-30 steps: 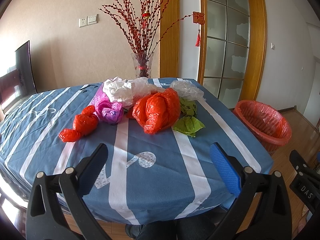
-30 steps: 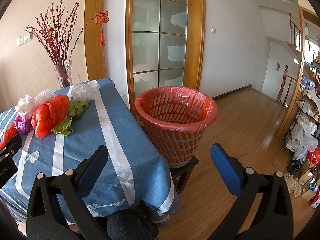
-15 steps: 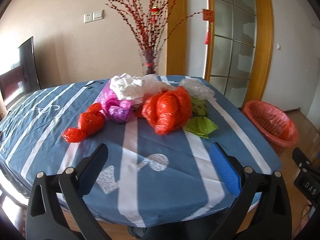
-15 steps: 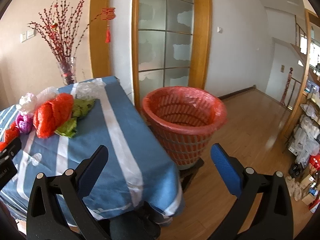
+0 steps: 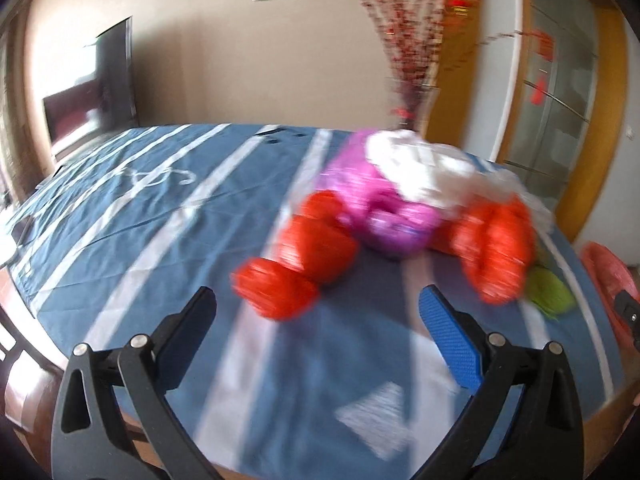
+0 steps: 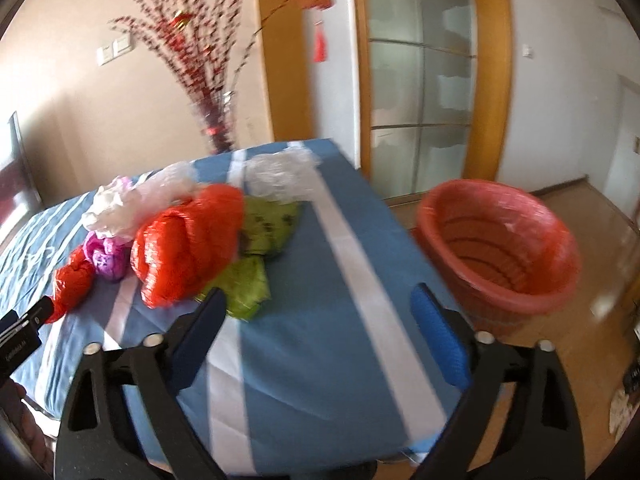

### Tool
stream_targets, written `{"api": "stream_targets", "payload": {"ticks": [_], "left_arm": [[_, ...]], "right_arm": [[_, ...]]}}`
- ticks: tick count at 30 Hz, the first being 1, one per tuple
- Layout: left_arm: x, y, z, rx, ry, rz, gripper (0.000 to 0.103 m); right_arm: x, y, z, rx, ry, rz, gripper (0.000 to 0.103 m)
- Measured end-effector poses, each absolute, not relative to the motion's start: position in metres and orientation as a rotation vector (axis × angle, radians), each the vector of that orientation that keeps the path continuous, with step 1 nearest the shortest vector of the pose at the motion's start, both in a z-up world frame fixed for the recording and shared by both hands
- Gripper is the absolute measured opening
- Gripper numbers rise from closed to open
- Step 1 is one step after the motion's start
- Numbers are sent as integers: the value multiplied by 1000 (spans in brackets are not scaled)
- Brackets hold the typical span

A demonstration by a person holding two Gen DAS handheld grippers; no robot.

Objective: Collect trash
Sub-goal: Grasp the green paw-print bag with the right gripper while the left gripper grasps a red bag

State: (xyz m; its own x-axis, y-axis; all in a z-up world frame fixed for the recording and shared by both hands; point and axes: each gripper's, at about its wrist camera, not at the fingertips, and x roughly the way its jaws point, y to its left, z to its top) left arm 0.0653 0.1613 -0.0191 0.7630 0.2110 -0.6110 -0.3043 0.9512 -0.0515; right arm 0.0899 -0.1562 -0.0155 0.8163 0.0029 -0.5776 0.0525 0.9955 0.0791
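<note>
Crumpled plastic bags lie in a heap on the blue striped tablecloth. The left wrist view is blurred: a small red bag lies just ahead of my open, empty left gripper, with a purple bag, white bags and a large red bag behind. In the right wrist view my open, empty right gripper hovers over the cloth, near a green bag and the large red bag. The red-lined trash basket stands to the right.
A glass vase of red branches stands at the table's far edge. A dark screen stands at the back left. A wooden door frame and glass door are behind the basket. Wood floor lies right of the table.
Both grippers have moved forward over the table and swung left. The bags are closer to both grippers, and the basket has shifted to the right in both views. Both grippers stay open.
</note>
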Motion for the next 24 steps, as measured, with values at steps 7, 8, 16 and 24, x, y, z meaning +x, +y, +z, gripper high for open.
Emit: {"api": "stream_targets", "payload": {"ticks": [7, 8, 16, 24], "left_arm": [[90, 193, -20, -187, 665, 289, 99], [94, 195, -21, -184, 670, 281, 99], [121, 195, -35, -156, 729, 229, 99], [137, 193, -52, -199, 812, 170, 79]], "right_arm": [[151, -142, -34, 121, 738, 46, 58], [157, -140, -37, 124, 752, 54, 55], [190, -132, -50, 131, 818, 65, 50], [209, -126, -65, 104, 873, 64, 33]]}}
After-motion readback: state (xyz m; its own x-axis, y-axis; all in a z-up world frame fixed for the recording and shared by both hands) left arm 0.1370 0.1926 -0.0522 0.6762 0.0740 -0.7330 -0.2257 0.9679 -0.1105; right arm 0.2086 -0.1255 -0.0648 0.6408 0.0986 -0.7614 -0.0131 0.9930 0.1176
